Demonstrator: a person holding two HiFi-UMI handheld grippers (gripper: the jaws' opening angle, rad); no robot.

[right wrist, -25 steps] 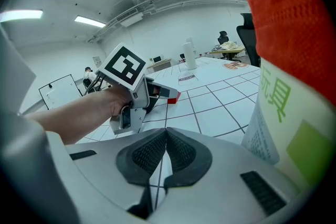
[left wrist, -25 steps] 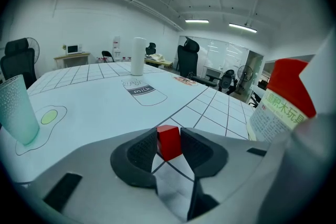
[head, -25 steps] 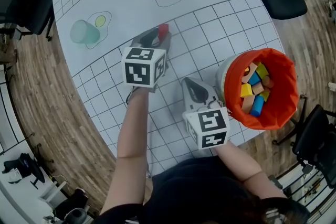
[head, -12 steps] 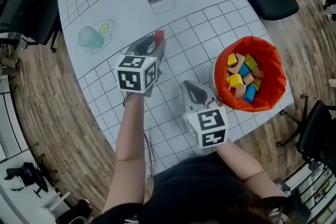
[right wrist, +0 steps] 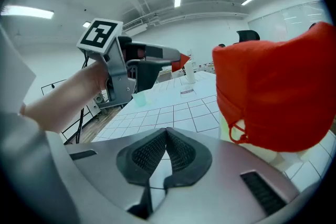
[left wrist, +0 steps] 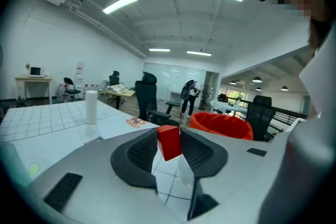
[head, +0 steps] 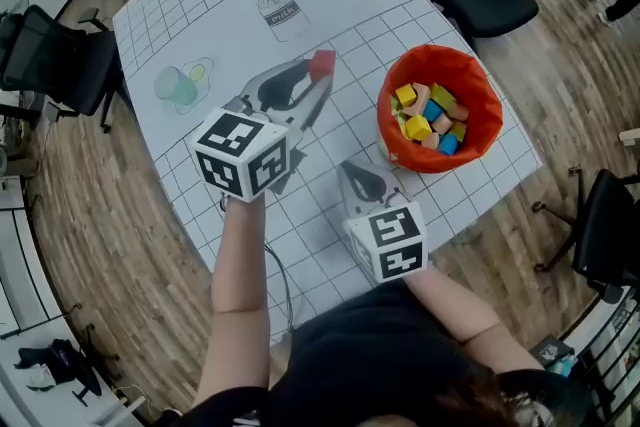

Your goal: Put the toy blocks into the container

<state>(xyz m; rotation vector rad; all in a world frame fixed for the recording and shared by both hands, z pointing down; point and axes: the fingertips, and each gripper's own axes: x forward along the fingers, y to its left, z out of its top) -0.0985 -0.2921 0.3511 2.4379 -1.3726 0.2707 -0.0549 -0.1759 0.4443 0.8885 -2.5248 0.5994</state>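
A person holds two grippers over a white gridded table point(head: 190, 5). The left gripper point(head: 316, 78) is lifted clear of the table and pinches a red block point(head: 322, 64) between its jaw tips. It is probably held high so the block can pass over the rim of the orange-lined container point(head: 482, 105), which stands ahead of it and to its right. The right gripper point(head: 348, 165) has its jaws pressed together with nothing between them. It sits low, with the container just ahead and to its right, seemingly waiting. Only the head view looks into the container, where many coloured blocks point(head: 428, 115) are piled. Only the left gripper view shows the ribbed pads squeezing two sides of the red block. The right gripper view shows the container's wall looming close on its right, and the left gripper aloft ahead and to its left
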